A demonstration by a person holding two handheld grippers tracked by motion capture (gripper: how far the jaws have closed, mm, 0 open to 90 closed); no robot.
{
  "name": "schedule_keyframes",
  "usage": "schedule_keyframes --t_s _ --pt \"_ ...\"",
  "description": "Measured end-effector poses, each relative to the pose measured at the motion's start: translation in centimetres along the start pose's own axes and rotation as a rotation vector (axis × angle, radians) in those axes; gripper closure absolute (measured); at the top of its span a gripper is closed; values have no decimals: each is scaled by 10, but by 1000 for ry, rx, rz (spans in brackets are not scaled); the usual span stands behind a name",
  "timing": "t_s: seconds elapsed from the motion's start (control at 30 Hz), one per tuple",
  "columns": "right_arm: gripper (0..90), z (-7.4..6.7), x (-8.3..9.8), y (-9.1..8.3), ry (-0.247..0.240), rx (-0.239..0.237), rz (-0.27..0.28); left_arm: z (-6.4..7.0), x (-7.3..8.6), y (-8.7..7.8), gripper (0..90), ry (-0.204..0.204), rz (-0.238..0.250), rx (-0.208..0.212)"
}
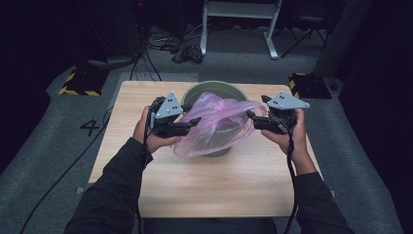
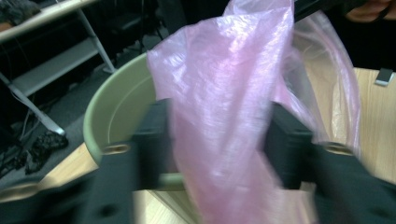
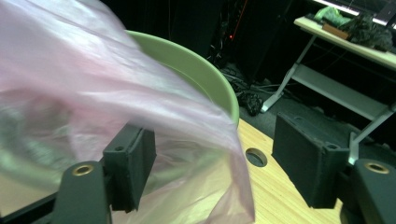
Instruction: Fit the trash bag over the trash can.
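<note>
A pale green bucket (image 1: 214, 88) stands at the far middle of the wooden table (image 1: 219, 180). A thin pink plastic bag (image 1: 214, 122) lies over its mouth and hangs down its near side. My left gripper (image 1: 193, 122) reaches in from the left. In the left gripper view its jaws (image 2: 219, 144) stand apart with the bag (image 2: 219, 93) hanging loosely between them, in front of the bucket rim (image 2: 116, 102). My right gripper (image 1: 251, 117) comes in from the right. Its jaws (image 3: 222, 163) stand wide open, and the bag (image 3: 93, 93) drapes over the left finger (image 3: 133, 163), beside the rim (image 3: 201, 70).
The table has a round hole (image 3: 256, 157) near the bucket. Beyond it on the grey floor are loose cables (image 1: 187, 51), a white-framed desk (image 1: 238, 14) and yellow-and-black striped stand feet (image 1: 80, 85) at both far corners. The near half of the tabletop is bare wood.
</note>
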State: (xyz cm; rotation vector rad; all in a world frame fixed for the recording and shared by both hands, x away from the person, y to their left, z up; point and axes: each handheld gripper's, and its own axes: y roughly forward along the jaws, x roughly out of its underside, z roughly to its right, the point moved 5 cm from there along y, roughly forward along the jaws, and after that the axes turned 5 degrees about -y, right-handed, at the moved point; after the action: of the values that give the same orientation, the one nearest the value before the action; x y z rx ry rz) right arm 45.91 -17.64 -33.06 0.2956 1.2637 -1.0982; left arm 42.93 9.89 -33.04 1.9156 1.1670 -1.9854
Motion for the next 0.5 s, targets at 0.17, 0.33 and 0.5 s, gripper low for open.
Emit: schedule_keyframes --t_s 0.17,0.33,0.5 --pt "294 -3 6 -10 -10 -6 -6 -5 1 -2 789 29 22 3" --pt "423 5 16 -13 40 15 -34 -15 2 -4 865 21 56 -33" --pt "730 10 24 -4 59 -11 -68 -32 -1 5 856 34 89 -92"
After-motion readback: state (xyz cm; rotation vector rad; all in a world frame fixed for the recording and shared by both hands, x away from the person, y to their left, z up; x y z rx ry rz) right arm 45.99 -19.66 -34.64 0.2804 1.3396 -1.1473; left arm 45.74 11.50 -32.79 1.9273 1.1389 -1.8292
